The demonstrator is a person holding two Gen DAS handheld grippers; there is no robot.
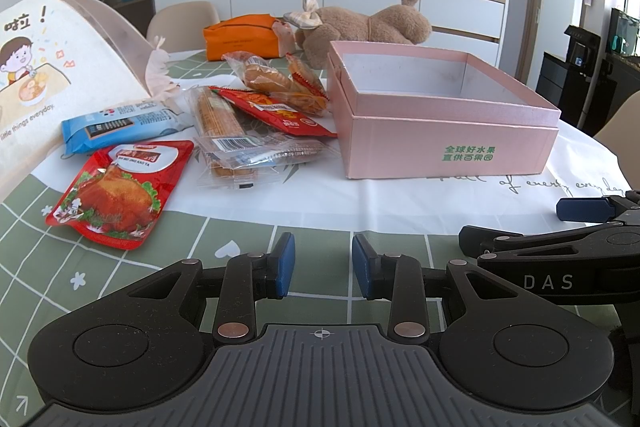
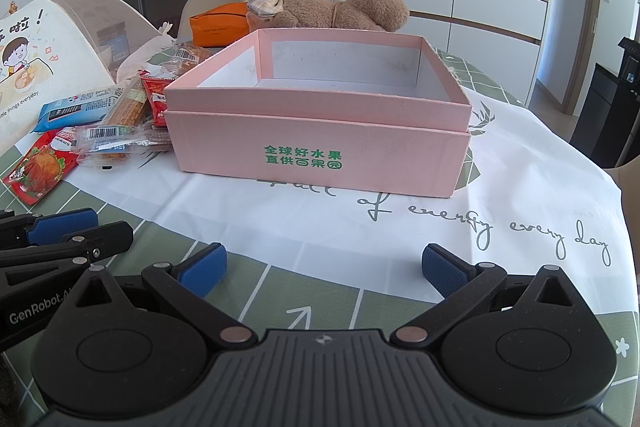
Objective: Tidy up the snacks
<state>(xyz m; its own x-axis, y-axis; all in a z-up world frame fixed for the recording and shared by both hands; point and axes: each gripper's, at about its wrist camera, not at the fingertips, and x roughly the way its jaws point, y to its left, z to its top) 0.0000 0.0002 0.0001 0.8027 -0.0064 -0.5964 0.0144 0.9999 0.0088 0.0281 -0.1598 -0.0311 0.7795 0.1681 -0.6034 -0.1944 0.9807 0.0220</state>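
Observation:
An open, empty pink box stands on the table. Left of it lies a heap of snacks: a red roast-chicken pouch, a blue packet, clear-wrapped sausages, a red packet and wrapped bread. My left gripper is open and empty, low over the table in front of the snacks. My right gripper is wide open and empty in front of the box; it also shows in the left wrist view.
A white food cover with a cartoon stands at the left. A plush toy and an orange pouch lie behind the snacks and box. The table carries a green and white cloth. Chairs and a cabinet stand behind.

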